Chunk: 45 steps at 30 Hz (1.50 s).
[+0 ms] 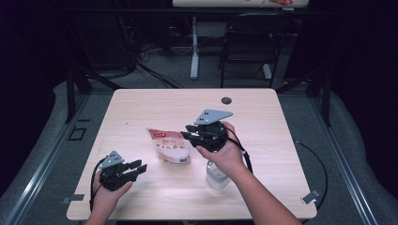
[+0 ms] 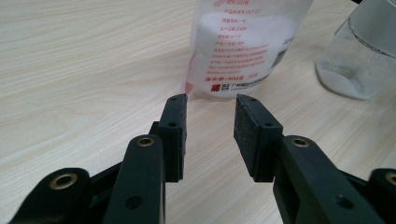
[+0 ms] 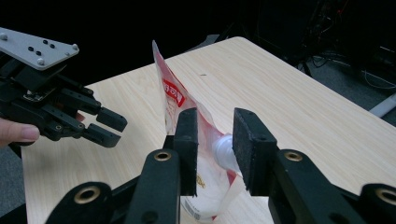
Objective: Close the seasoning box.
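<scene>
Barely started: pouch (image 1: 168,146) lies untouched, jar (image 1: 217,174) at its 4 o'clock; left gripper (image 1: 137,168) and right gripper (image 1: 188,131) both open, empty.

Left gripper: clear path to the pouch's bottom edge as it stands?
Probably yes. The left gripper is open and aimed at the pouch, bare table between; the right gripper is at the pouch's far side.

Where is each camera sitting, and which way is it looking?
High view: above the table, looking forward and down; both forearms, left gripper and right gripper.
Left gripper view: along its open jaws toward the bag and jar.
Right gripper view: along its jaws around the bag's spout.
All three share the bag.
</scene>
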Each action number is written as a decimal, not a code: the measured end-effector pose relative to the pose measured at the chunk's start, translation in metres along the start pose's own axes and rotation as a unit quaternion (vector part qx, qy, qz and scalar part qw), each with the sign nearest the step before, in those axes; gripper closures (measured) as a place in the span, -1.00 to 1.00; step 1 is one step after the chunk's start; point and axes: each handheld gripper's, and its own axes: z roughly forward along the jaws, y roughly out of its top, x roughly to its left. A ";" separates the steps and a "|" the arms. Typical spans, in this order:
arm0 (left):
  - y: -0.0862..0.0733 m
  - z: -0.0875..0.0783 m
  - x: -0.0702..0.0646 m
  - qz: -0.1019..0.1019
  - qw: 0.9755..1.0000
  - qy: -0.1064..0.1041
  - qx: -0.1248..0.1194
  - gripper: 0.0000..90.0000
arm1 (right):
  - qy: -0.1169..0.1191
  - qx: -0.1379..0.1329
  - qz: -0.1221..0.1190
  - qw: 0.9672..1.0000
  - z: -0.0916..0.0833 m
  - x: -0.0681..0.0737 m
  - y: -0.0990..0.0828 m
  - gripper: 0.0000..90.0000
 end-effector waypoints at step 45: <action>0.000 0.000 0.003 -0.005 1.000 -0.001 -0.002 0.45 | 0.001 0.028 -0.018 0.999 0.040 0.007 0.008 0.64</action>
